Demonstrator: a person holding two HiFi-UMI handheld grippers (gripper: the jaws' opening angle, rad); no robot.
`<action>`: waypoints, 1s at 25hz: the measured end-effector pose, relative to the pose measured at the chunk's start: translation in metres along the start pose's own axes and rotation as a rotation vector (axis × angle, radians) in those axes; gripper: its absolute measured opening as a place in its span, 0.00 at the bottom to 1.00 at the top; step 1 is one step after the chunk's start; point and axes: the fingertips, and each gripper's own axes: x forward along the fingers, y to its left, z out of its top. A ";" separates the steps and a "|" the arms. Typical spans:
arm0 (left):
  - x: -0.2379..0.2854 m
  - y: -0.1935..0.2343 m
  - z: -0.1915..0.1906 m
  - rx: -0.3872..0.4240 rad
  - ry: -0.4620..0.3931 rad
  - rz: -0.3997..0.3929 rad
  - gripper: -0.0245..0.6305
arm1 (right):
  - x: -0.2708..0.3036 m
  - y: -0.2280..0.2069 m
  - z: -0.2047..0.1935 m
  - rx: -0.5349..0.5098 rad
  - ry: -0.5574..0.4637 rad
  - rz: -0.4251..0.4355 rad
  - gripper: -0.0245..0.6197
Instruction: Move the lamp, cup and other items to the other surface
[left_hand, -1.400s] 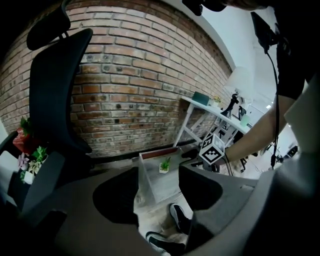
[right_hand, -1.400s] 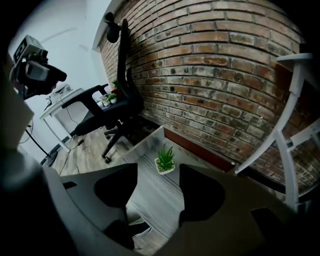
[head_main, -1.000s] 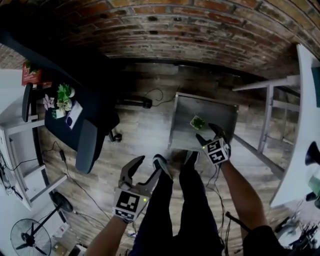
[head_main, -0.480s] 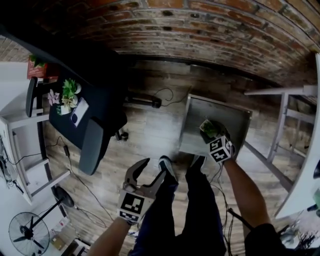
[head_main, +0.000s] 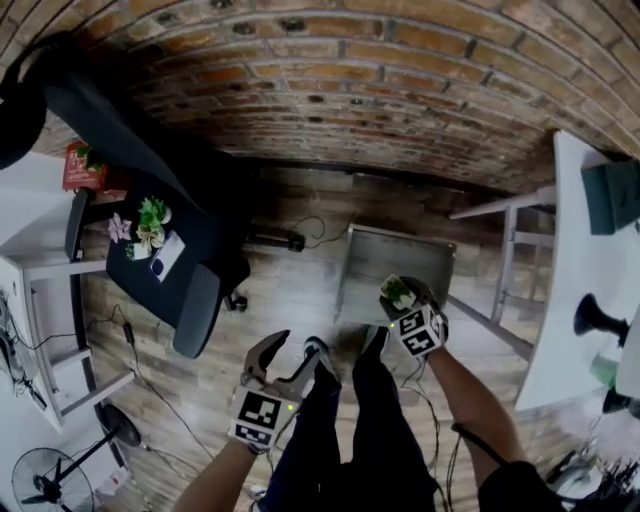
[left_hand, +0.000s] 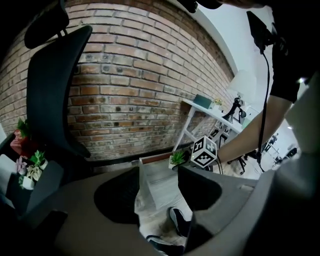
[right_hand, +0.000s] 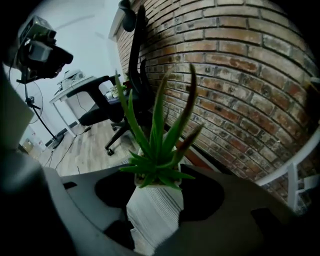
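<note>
A small green succulent in a white ribbed pot (head_main: 398, 293) is held over the near edge of a low grey table (head_main: 385, 255). My right gripper (head_main: 402, 298) is shut on the pot (right_hand: 156, 212), both pads pressing its sides, with the leaves (right_hand: 156, 145) rising in front of the camera. My left gripper (head_main: 287, 357) hangs low by the person's legs; its jaws are closing with nothing between them. The left gripper view shows only floor and a shoe (left_hand: 179, 220) between them, with the plant (left_hand: 177, 158) farther off. A black lamp (head_main: 596, 318) stands on the white table (head_main: 570, 250) at right.
A black office chair (head_main: 195, 300) at left carries a small flower pot (head_main: 150, 222) and a white card (head_main: 166, 254). A red box (head_main: 84, 166) lies on the white desk at far left. A fan (head_main: 48, 482) stands at bottom left. A brick wall fills the back.
The right gripper has closed on the potted plant and drawn it toward the low table's near edge. The head view has swung, showing more of the white table. The left gripper's jaws narrowed.
</note>
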 end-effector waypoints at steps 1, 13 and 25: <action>-0.007 -0.003 0.010 0.018 -0.016 -0.004 0.40 | -0.016 -0.001 0.007 0.010 -0.005 -0.011 0.45; -0.094 -0.031 0.065 0.090 -0.102 -0.052 0.40 | -0.183 0.011 0.059 0.221 -0.108 -0.181 0.45; -0.171 -0.062 0.085 0.142 -0.196 -0.122 0.38 | -0.329 0.044 0.064 0.360 -0.168 -0.352 0.45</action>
